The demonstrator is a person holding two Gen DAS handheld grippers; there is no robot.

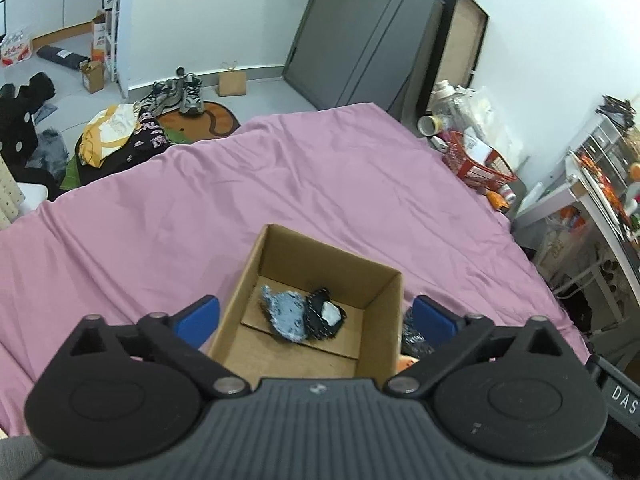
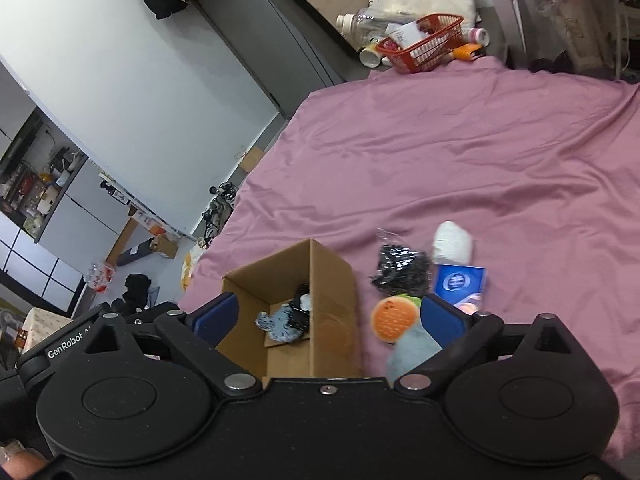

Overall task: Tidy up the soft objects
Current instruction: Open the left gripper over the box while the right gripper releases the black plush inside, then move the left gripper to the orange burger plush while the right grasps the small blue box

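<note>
An open cardboard box [image 1: 384, 280] [image 2: 332, 280] stands on the pink bed sheet [image 1: 280, 184]. Inside lie a blue-grey fuzzy cloth [image 1: 286, 314] [image 2: 280, 322] and a black piece with a white patch [image 1: 326, 312]. My left gripper [image 1: 316, 316] is open and empty, hovering over the box. My right gripper [image 2: 330, 316] is open and empty above the box's right side. Right of the box lie a black bagged item [image 2: 400, 268], a white roll [image 2: 452, 240], a blue packet [image 2: 460, 282], an orange round item [image 2: 394, 318] and a light blue soft piece [image 2: 412, 354].
A red basket [image 2: 424, 46] [image 1: 480, 160] with bottles stands beyond the bed's far corner. Shoes [image 1: 188, 94], bags and clothes lie on the floor beyond the bed. A dark door [image 1: 368, 32] and a cluttered shelf unit [image 1: 608, 184] border the bed.
</note>
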